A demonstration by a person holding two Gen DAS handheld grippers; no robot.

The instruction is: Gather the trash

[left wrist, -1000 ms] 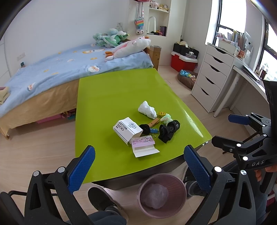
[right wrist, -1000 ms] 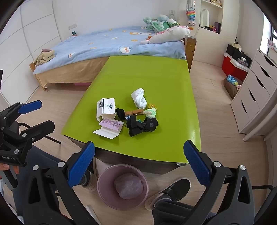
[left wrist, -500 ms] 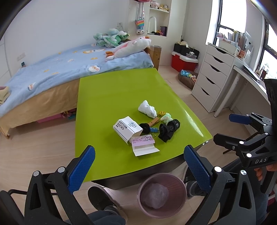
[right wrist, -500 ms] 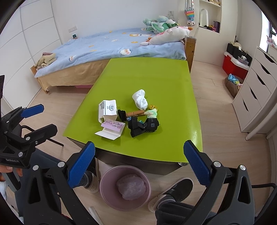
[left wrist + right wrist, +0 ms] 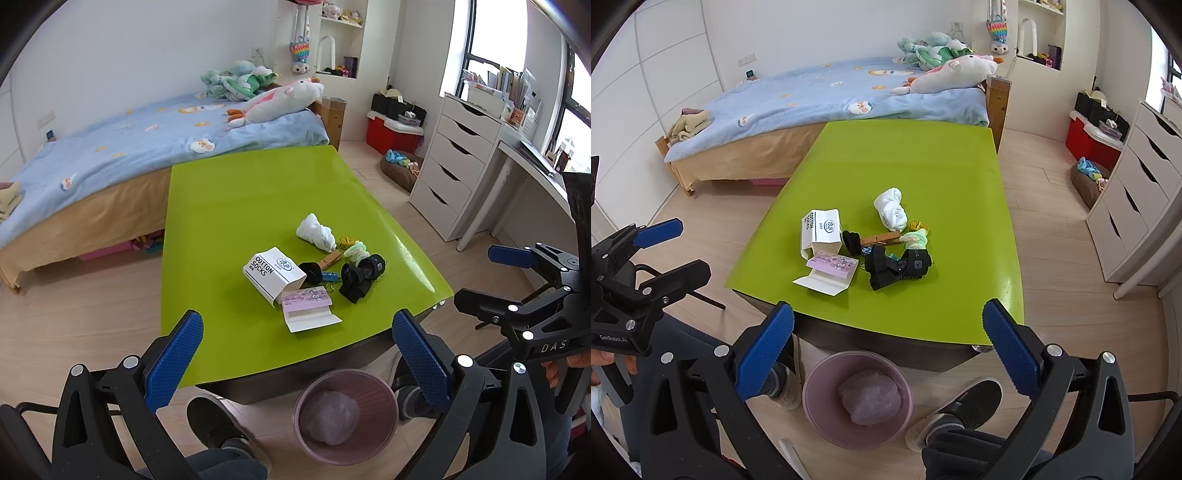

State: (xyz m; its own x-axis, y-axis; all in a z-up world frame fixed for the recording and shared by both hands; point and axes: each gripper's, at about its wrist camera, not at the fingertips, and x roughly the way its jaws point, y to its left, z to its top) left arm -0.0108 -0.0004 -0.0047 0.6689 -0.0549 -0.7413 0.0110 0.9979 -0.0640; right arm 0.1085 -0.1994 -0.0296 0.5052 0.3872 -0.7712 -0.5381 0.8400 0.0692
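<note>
Both tongs hang wide and empty above the near edge of the green table — the left gripper and the right gripper each show their blue pads far apart, with nothing between them.

The trash lies ahead and below, in a cluster on the near half of the table. The cotton socks box lies on its side at the left of the cluster, its open end toward the near edge and its long axis running near-right to far-left. Touching that end is the pink-printed flat carton, unfolded, its long side across the view. Right of these lie black bits and a white wad.

The pink bin stands on the floor just under the near edge, between the shoes.

Judging by the views, the box is nearer the left tongs, the black bits nearer the right.
</note>
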